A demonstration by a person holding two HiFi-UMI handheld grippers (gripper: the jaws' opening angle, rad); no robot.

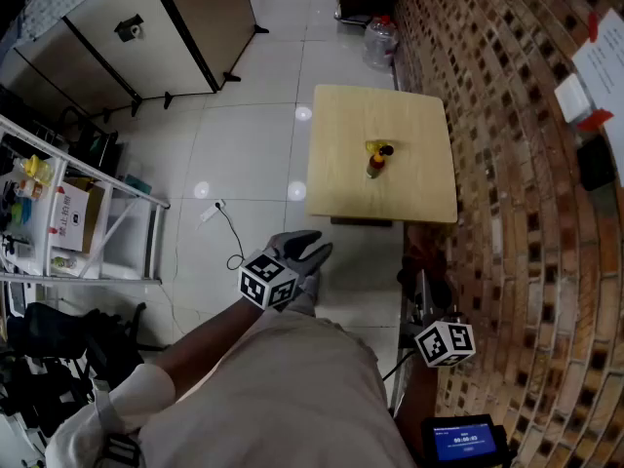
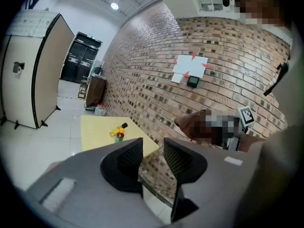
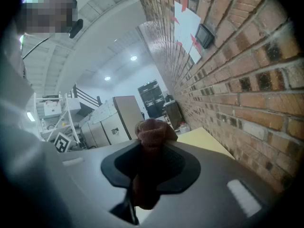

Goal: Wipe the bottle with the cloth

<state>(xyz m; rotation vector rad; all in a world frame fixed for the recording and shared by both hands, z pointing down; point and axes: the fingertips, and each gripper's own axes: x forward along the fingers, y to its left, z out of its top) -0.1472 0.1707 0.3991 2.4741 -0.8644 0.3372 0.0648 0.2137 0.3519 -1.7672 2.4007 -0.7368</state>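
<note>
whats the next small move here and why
Probably step toward the table and bring the open, empty left tongs to the bottle to steady it: the right tongs grip the cloth, and both hang well short of the table.

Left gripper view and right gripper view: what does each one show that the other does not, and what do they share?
Only the left gripper view shows the bottle, standing on the table, and the left gripper with its fingers apart and nothing between them. Only the right gripper view shows the brown cloth, clamped between the fingers of the right gripper. Both show the table and the brick wall with papers on it.
</note>
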